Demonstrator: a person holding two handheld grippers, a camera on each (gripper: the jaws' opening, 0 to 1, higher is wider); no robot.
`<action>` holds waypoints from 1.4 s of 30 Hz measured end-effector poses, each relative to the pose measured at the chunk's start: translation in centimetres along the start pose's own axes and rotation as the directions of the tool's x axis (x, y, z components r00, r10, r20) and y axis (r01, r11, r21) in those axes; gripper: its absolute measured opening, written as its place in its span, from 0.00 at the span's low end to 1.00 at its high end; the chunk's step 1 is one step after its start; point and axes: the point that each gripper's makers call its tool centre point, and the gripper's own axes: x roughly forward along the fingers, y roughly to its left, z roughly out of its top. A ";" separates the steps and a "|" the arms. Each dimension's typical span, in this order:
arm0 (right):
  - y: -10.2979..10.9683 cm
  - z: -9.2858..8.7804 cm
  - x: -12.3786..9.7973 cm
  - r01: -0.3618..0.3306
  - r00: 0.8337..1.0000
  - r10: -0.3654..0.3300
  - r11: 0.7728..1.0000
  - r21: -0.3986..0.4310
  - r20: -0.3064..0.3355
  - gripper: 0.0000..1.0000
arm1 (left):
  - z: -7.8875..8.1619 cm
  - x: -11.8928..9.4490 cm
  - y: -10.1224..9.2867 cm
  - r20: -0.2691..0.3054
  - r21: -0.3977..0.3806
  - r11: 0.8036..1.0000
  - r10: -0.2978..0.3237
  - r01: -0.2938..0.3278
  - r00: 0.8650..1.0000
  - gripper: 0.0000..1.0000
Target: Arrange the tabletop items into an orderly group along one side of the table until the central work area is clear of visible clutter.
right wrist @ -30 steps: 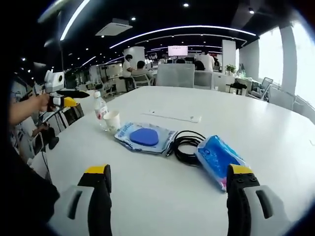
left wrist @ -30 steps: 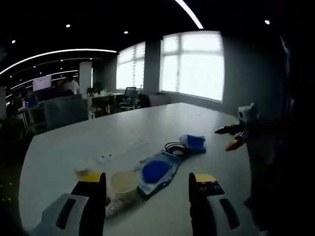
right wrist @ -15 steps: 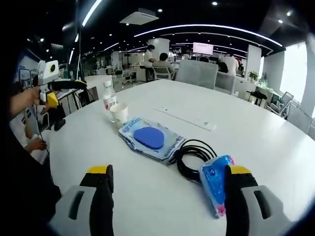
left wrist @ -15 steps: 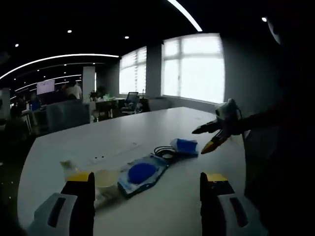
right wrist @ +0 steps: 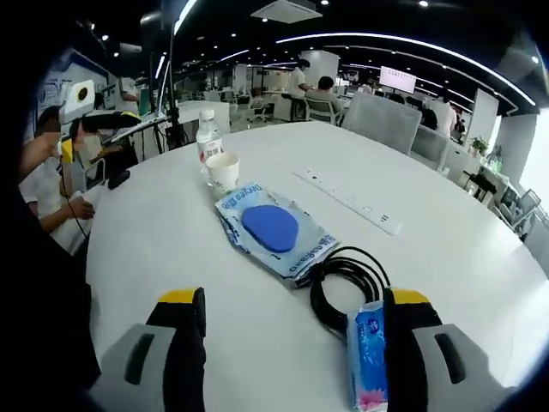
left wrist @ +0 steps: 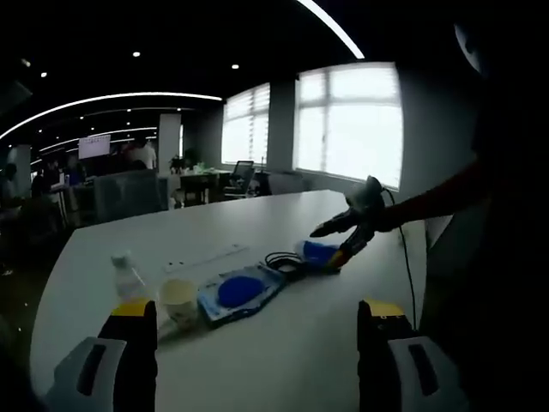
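Across the white table (right wrist: 163, 257) lie a clear water bottle (right wrist: 204, 137), a paper cup (right wrist: 223, 170), a flat pouch with a blue disc (right wrist: 273, 230), a black cable coil (right wrist: 347, 283) and a blue tissue pack (right wrist: 367, 352). My right gripper (right wrist: 292, 302) is open, and the tissue pack lies between its jaws, close to the right one. In the left gripper view the right gripper (left wrist: 343, 238) hangs just over the tissue pack (left wrist: 317, 252). My left gripper (left wrist: 253, 319) is open and holds nothing, back from the cup (left wrist: 178, 297) and bottle (left wrist: 127, 276).
A white power strip (right wrist: 347, 200) lies beyond the pouch. A seated person (right wrist: 56, 193) is at the table's left edge, below the left gripper (right wrist: 107, 122). Office chairs and desks stand behind the table. Bare tabletop stretches in front of my left jaws.
The right gripper has come down and forward onto the tissue pack, which now sits between its jaws. The left gripper's view has drawn back from the cup and pouch.
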 end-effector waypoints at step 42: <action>-2.8 -4.3 9.3 -0.108 0.959 0.120 0.992 0.059 -0.256 0.15 | -1.8 -8.1 2.7 -0.003 -0.077 0.964 0.257 -0.256 0.967 0.96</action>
